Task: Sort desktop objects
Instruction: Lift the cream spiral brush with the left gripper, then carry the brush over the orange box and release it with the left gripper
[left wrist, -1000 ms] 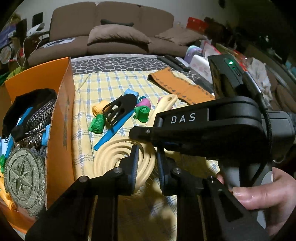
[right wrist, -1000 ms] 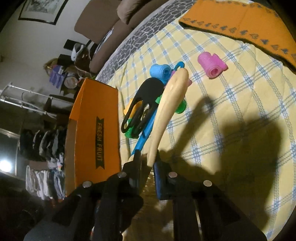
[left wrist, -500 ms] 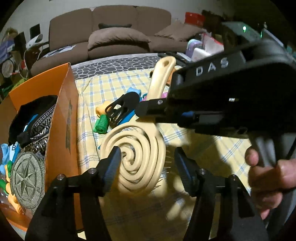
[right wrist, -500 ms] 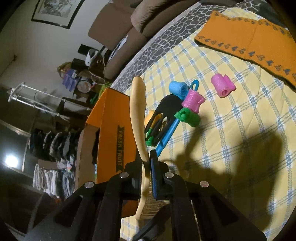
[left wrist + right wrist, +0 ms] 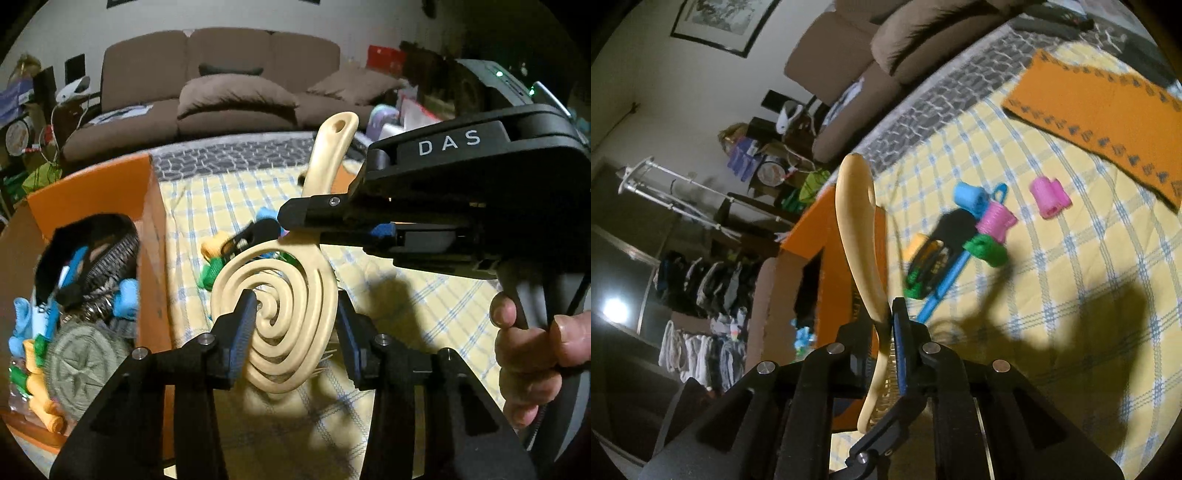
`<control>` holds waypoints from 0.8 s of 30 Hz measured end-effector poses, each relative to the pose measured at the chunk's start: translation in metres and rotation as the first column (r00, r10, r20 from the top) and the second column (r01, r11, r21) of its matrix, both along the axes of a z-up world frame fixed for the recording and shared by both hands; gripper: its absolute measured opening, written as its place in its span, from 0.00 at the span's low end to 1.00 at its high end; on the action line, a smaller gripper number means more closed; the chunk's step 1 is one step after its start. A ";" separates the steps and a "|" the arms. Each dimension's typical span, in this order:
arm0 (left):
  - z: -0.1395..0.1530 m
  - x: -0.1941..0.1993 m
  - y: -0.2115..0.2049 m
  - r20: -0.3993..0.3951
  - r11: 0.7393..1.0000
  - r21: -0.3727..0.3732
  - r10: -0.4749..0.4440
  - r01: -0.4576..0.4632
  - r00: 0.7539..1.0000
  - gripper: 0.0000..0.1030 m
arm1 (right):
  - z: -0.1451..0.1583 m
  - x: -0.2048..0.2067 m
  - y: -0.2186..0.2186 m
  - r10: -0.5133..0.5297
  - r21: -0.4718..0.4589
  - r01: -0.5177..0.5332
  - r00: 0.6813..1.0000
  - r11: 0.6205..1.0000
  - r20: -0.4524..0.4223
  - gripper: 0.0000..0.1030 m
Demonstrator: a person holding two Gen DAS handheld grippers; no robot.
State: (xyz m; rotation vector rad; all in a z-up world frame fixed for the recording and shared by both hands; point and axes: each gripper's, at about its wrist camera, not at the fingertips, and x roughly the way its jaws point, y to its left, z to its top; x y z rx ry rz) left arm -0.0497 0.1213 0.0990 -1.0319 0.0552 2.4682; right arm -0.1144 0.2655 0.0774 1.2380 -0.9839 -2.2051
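Observation:
My right gripper [image 5: 886,325] is shut on a cream spiral hairbrush [image 5: 855,221] and holds it upright above the yellow checked cloth. In the left wrist view the brush's spiral head [image 5: 280,306] hangs between the open fingers of my left gripper [image 5: 293,325], which straddle it; contact is unclear. The right gripper [image 5: 306,218] clamps the brush at the base of its handle. An orange cardboard box [image 5: 151,229] on the left holds brushes, a compass disc and rollers. A black comb [image 5: 945,236], a blue comb and coloured hair rollers [image 5: 1049,197] lie on the cloth.
An orange patterned cloth [image 5: 1108,99] lies at the far right of the table. A brown sofa [image 5: 221,99] stands behind the table. A hand [image 5: 535,350] grips the right gripper's handle. Clothes racks stand at the left of the right wrist view.
The right gripper has lifted the hairbrush off the cloth and turned it upright. The left gripper let go, opened wide and now straddles the brush head.

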 end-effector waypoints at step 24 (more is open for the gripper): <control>0.055 -0.006 -0.135 -0.040 0.990 0.034 0.138 -0.137 0.990 0.39 | 0.063 -0.007 -0.131 0.151 -0.017 -0.155 0.976 0.988 -0.160 0.11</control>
